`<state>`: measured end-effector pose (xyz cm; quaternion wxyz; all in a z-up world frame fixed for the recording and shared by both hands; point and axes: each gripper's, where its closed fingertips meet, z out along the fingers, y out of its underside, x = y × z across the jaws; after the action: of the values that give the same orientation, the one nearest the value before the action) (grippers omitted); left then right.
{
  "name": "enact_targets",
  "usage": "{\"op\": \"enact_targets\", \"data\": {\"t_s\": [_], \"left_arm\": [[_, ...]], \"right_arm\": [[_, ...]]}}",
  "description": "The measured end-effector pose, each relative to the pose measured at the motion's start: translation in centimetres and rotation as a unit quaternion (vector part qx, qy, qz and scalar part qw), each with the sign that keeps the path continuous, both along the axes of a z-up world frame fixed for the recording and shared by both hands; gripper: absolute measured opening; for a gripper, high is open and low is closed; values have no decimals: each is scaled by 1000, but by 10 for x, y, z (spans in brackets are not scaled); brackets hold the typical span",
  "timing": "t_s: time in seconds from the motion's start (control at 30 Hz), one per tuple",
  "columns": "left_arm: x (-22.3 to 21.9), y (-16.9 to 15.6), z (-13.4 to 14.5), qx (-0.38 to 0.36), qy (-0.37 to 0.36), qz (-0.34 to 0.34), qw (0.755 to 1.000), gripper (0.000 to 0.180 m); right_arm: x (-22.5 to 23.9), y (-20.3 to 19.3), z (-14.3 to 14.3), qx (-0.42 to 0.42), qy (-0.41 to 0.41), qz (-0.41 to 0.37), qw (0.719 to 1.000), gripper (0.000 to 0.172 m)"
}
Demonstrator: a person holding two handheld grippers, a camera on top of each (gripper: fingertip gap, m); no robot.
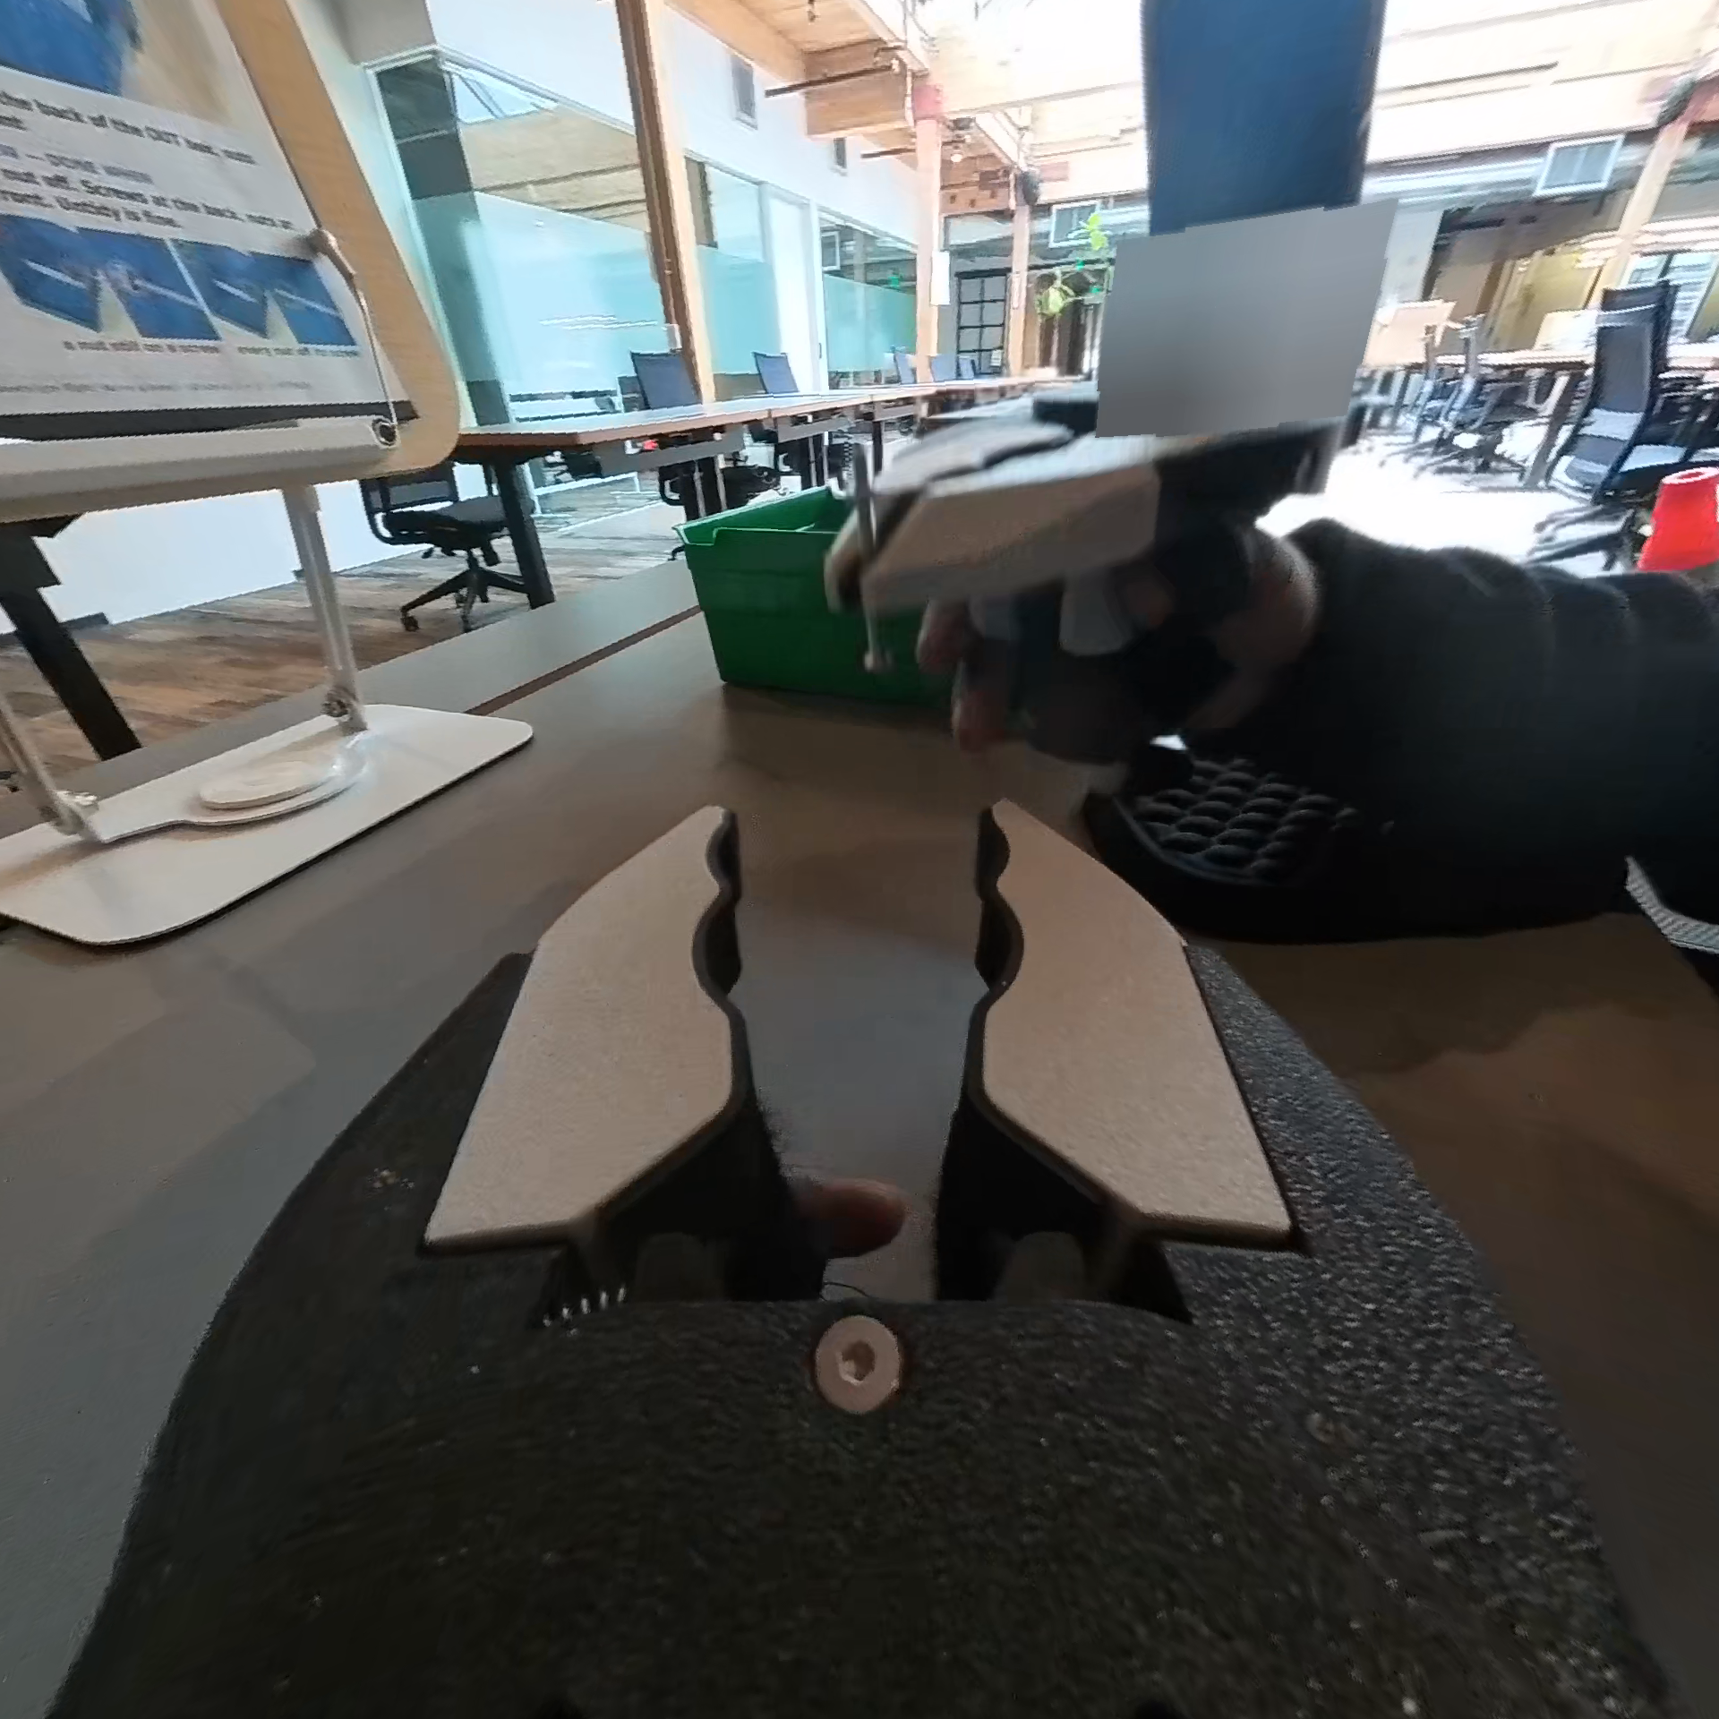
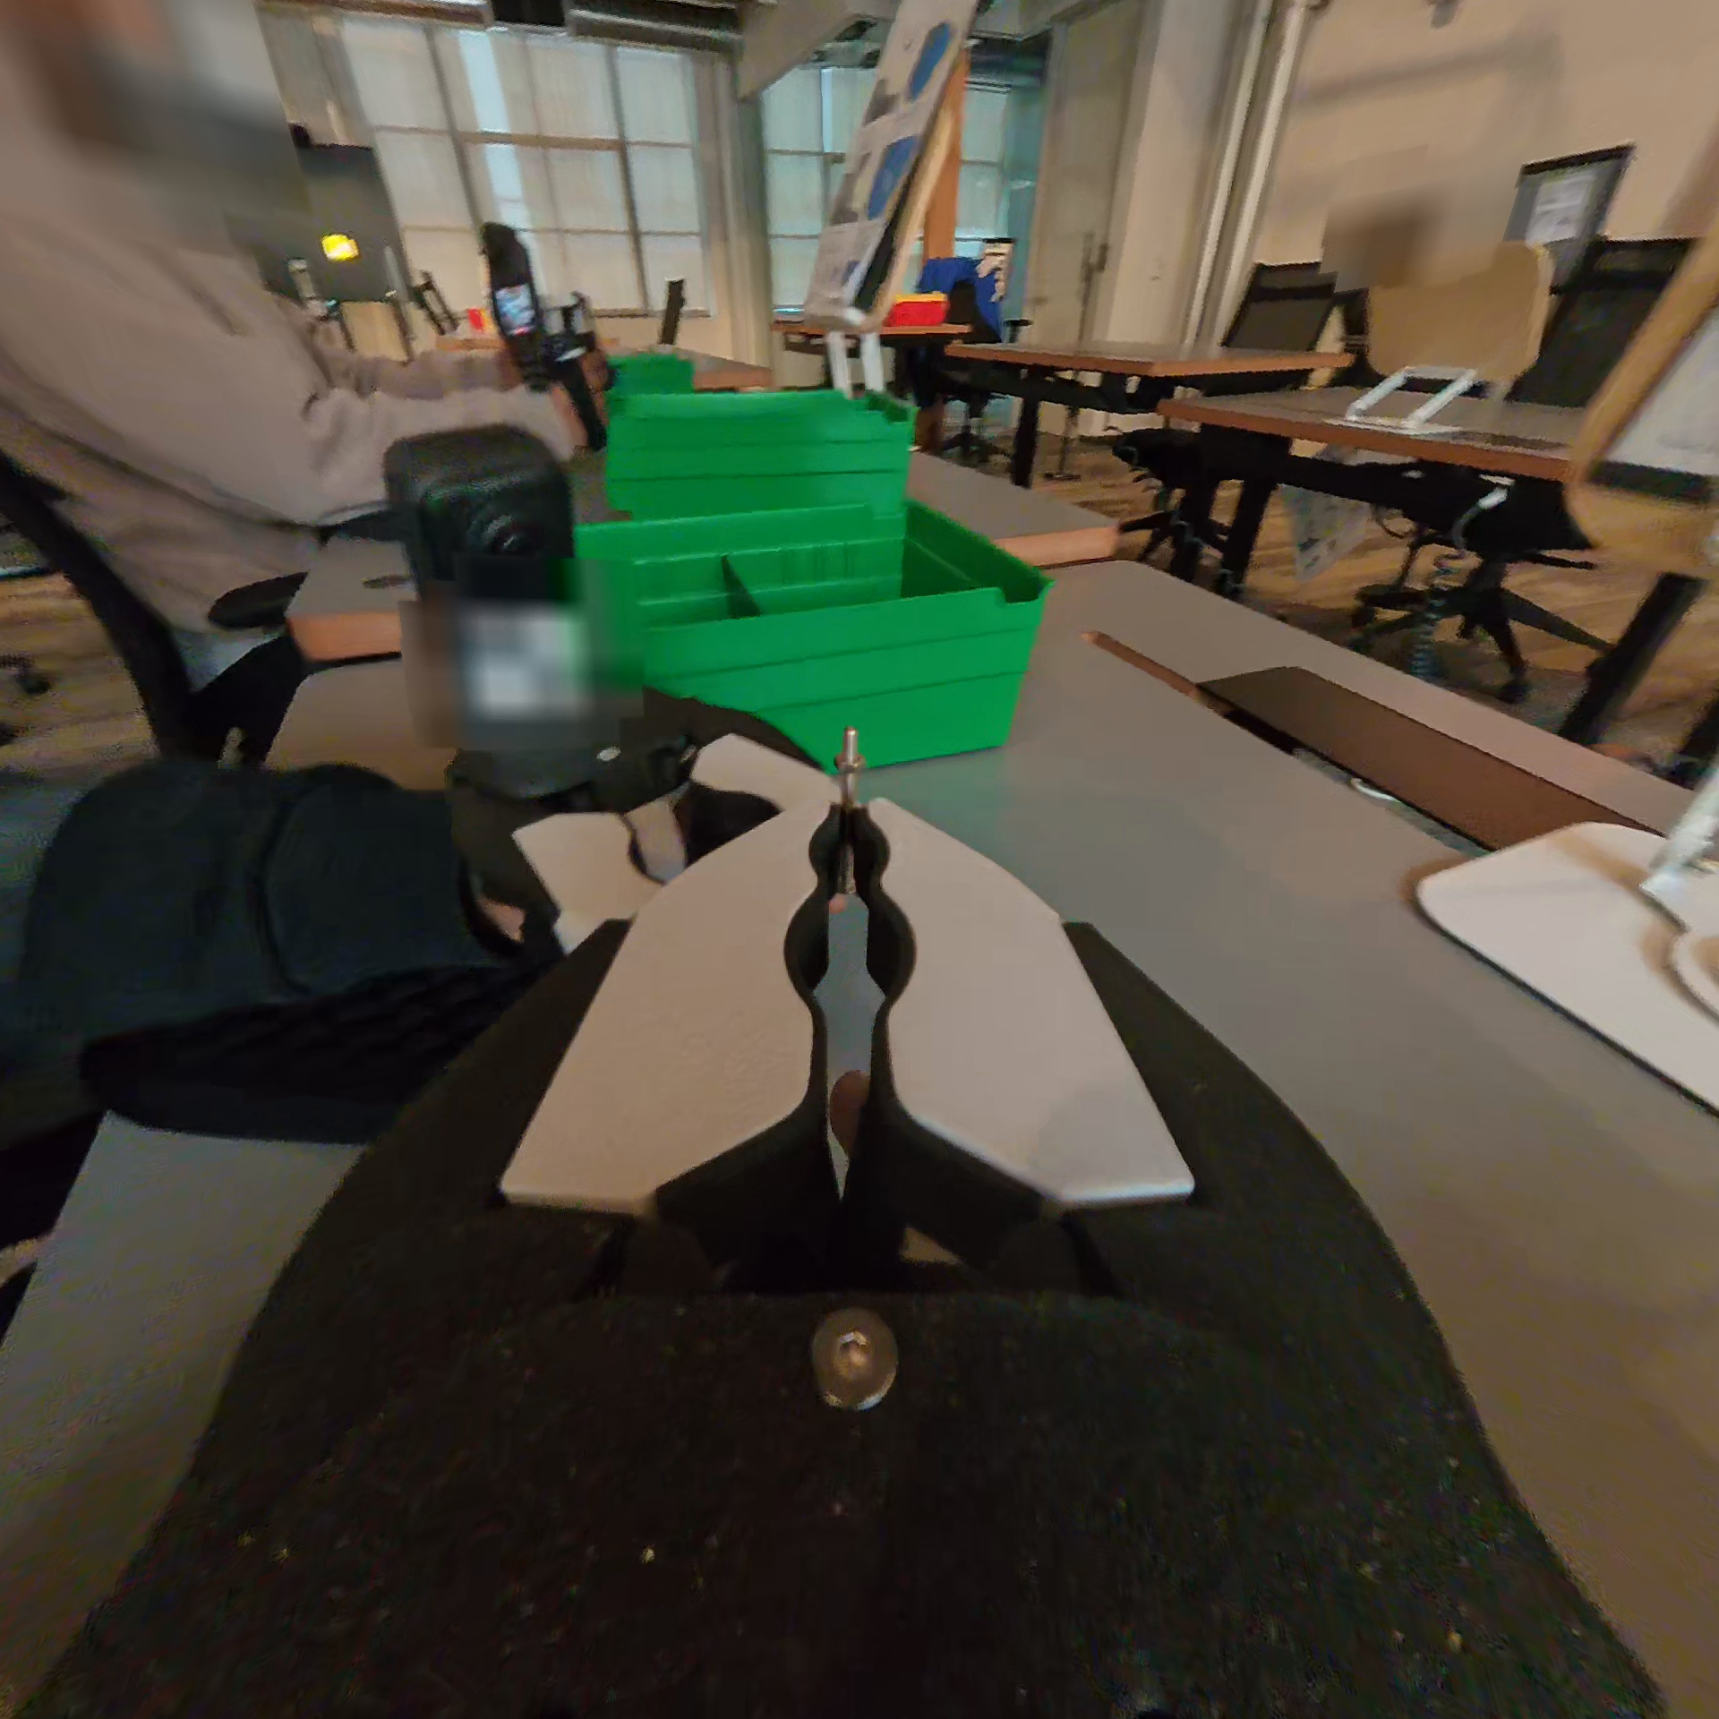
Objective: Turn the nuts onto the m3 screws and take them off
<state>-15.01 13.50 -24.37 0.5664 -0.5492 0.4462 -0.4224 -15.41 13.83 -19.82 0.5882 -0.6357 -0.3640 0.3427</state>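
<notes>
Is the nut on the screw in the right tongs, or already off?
On. The nut sits on the screw just below its free tip, above the right tongs clamping the shank. The left tongs are open, empty.

Bin (image 2: 837, 651) on table (image 2: 1163, 837); stand (image 1: 279, 791) left of it

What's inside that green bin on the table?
The green bin shows dividers splitting it into compartments; its walls hide the floors, so any contents cannot be seen.
</notes>
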Motion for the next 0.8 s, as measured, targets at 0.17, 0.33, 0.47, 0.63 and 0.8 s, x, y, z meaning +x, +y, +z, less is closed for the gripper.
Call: {"op": "enact_targets", "data": {"t_s": [0.17, 0.33, 0.47, 0.63, 0.8], "left_arm": [[-4, 9, 1, -24, -13, 23, 999, 64], [-6, 13, 2, -43, -20, 30, 998, 77], [-4, 12, 0, -41, -13, 25, 999, 77], [-3, 10, -1, -38, -7, 23, 999, 75], [-2, 8, 0, -42, -12, 14, 999, 70]], "right_arm": [[58, 25, 24, -43, -21, -110, 993, 1], [140, 35, 35, -109, -100, -197, 969, 1], [218, 34, 24, -201, -177, -260, 928, 1], [303, 27, -15, -332, -246, -302, 859, 2], [354, 33, -67, -440, -260, -321, 797, 1]]}}
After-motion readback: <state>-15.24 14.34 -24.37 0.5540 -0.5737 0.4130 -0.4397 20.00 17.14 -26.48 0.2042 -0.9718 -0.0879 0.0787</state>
